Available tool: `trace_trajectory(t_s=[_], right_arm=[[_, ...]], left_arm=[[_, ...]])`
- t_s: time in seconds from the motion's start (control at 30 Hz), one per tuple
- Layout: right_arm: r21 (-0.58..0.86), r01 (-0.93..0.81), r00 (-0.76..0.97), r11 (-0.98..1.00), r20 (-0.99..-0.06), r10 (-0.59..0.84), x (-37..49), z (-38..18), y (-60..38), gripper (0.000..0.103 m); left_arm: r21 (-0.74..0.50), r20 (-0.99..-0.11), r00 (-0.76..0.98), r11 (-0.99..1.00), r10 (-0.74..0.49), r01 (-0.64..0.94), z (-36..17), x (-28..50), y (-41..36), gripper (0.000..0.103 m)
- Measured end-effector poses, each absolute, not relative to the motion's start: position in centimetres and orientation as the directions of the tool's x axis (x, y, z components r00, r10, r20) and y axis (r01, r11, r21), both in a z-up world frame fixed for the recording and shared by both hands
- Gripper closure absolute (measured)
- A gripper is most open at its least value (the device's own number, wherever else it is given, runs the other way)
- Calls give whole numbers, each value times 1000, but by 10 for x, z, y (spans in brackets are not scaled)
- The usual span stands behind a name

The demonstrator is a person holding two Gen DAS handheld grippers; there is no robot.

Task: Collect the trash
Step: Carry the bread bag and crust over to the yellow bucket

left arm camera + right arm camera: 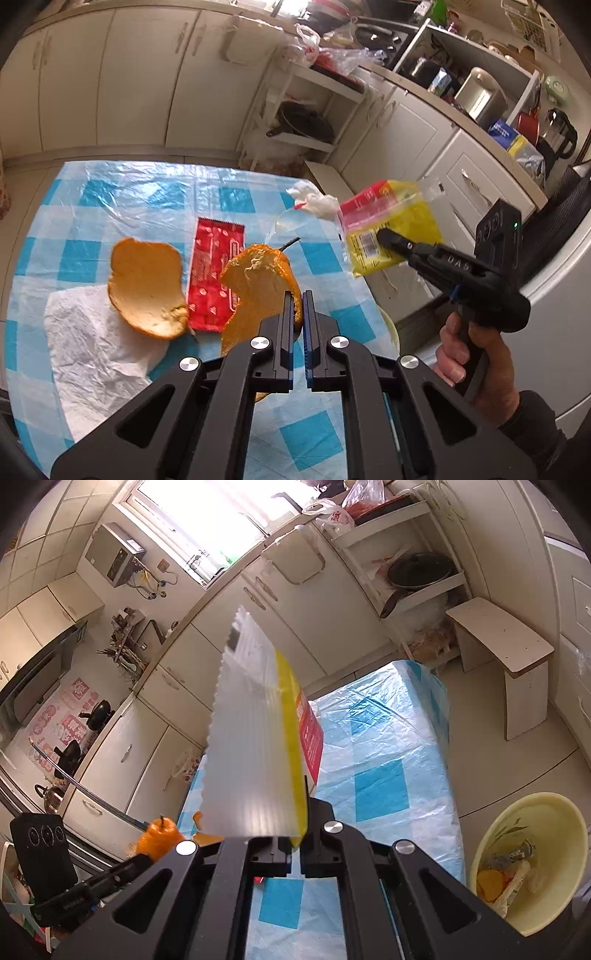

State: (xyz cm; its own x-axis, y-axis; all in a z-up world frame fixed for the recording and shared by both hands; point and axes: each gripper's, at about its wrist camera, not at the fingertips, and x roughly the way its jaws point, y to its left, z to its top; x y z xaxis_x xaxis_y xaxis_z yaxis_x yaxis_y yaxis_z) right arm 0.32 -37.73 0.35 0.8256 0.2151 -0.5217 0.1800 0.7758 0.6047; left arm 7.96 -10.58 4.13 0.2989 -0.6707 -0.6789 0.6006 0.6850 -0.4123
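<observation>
Orange peel (258,288) is pinched at its rim in the left gripper (298,306), lifted just over the checked tablecloth (147,195). It's light and bendy, so an edge grip seems fine. Further right, the right gripper (295,843) is clamped on the yellow plastic bag (255,746), which is flimsy, slippery and floppy. The cream bin (532,864) sits on the floor off the table's right edge, with open room above it for both drops.

Table (147,184) in blue-checked plastic cover, bearing orange peel (146,288), red wrapper (212,273), white paper (96,354), crumpled tissue (314,199).
</observation>
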Motion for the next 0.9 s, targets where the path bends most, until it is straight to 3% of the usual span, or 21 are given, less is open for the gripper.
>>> trace_trajectory(t_s=[0.23,0.9], right_arm=[[577,194,822,793,-537,190,-13,7,-379,100],[533,235,808,813,-572,141,-51,8,-402,100]], left_arm=[[-395,-730,225,667,-646,632,14,52,-137,99],[-430,-699,204,631,-685,645,25,41,-158,99]])
